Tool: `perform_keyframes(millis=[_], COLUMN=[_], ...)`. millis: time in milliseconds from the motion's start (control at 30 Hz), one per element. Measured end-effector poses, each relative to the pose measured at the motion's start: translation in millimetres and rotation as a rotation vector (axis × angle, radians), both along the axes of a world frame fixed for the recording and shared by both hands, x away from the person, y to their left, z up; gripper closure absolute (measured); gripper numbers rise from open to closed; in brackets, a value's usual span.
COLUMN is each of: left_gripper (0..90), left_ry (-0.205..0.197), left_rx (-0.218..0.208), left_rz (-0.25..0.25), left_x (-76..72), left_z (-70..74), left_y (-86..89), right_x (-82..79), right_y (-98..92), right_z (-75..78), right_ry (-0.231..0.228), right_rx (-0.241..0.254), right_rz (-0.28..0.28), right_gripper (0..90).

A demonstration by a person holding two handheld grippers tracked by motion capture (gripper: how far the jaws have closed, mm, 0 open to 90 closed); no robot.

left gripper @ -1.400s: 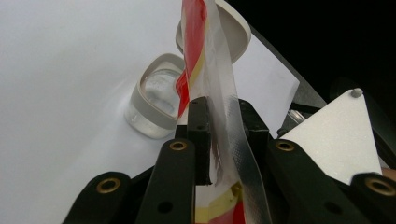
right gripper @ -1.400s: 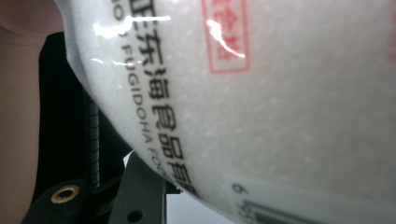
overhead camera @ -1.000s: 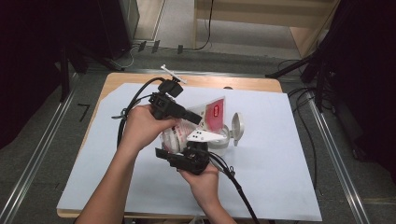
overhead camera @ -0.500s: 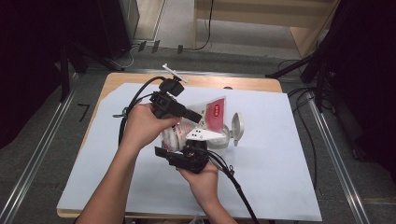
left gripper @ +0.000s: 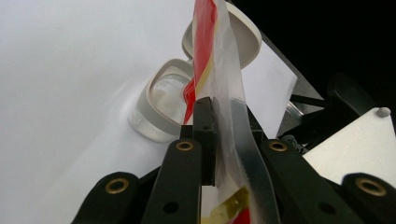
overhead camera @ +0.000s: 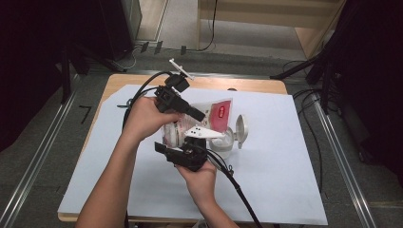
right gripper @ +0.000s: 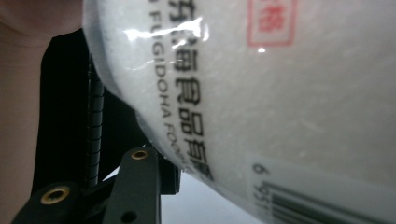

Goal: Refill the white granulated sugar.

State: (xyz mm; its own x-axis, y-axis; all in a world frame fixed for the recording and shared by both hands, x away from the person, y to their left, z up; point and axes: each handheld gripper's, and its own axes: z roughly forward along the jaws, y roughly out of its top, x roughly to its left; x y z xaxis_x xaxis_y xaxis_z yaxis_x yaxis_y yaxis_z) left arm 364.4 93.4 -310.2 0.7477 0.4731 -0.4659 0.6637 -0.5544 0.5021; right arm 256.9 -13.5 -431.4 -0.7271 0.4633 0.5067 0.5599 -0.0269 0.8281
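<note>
Left gripper (left gripper: 219,140) clamps pouch (overhead camera: 216,114) top, right gripper (overhead camera: 199,140) hugs its belly above open jar (overhead camera: 225,140); loosening jaws risk spill.

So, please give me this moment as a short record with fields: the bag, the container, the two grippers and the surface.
bag: clear pouch with red label, white grains inside, held tilted above the container
container: clear jar with pale rim, lid flipped open, standing on the sheet
left gripper: shut on the pouch's flat edge
right gripper: at the pouch's full lower part; jaws have just been opening, grip unclear
surface: white sheet on a wooden table
</note>
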Motion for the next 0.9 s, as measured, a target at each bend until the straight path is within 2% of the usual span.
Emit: perform_keyframes(millis=[167,467,633,900], left_gripper=[83.6,82.4,82.2,82.3], left_ry=[0.032,0.044,0.025,0.014], left_rx=[-0.011,-0.024,-0.026,-0.053], left_rz=[0.002,0.017,0.032,0.043], left_x=[7.0,8.1,3.0,1.5], left_z=[-1.4,1.0,2.7,1.4], left_y=[2.8,6.7,5.1,5.4], right_x=[2.5,4.8,2.3,0.6], right_y=[1.3,6.4,7.0,5.8], right_z=[1.2,4.6,6.2,7.9], right_ry=[0.013,0.023,0.013,0.021], right_rx=[-0.012,-0.005,-0.014,-0.016], right_rz=[-0.004,-0.02,-0.023,-0.026], right_gripper=[60.3,61.0,61.8,61.8])
